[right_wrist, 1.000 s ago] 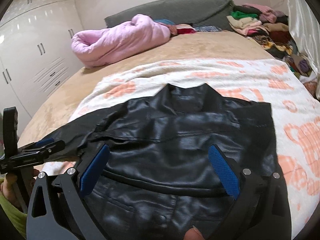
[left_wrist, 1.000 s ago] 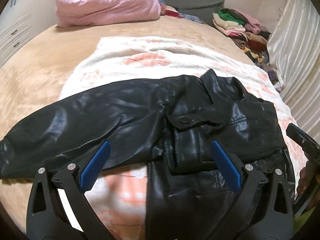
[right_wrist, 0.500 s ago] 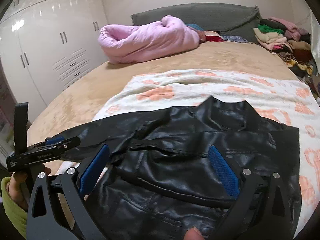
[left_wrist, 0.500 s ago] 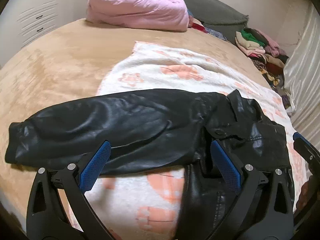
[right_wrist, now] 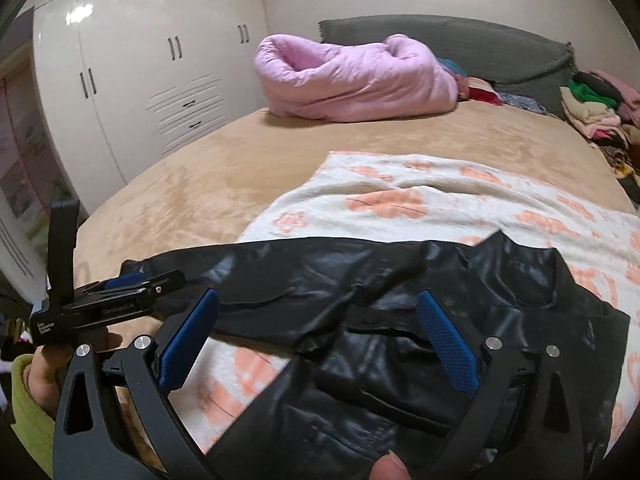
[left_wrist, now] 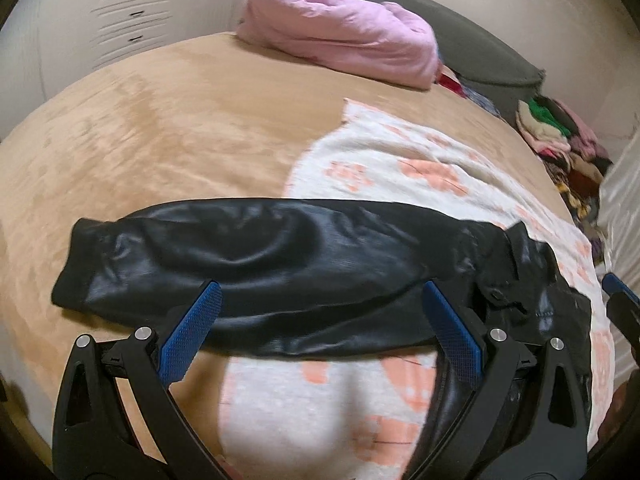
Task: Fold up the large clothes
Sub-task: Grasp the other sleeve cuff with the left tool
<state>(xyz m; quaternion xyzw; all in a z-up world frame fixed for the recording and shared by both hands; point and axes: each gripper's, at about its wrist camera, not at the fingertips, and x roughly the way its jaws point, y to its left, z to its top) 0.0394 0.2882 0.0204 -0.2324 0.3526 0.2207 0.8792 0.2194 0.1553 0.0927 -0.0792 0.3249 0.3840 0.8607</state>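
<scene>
Jacket [left_wrist: 280, 272] of black leather lay on a patterned blanket [left_wrist: 380, 168] on the bed [left_wrist: 160, 140]. Left view alone showed its sleeve's cuff; right view showed the torso. Left gripper [left_wrist: 320, 336] and right gripper [right_wrist: 316, 340] hovered spread, empty.

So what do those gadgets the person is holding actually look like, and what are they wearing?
Each gripper is a black plastic frame with two splayed fingers, silver screws at the joints and textured blue pads. The left gripper, seen from the side, carries small white lettering on its body. A yellow-green sleeve covers the person's left wrist.
</scene>
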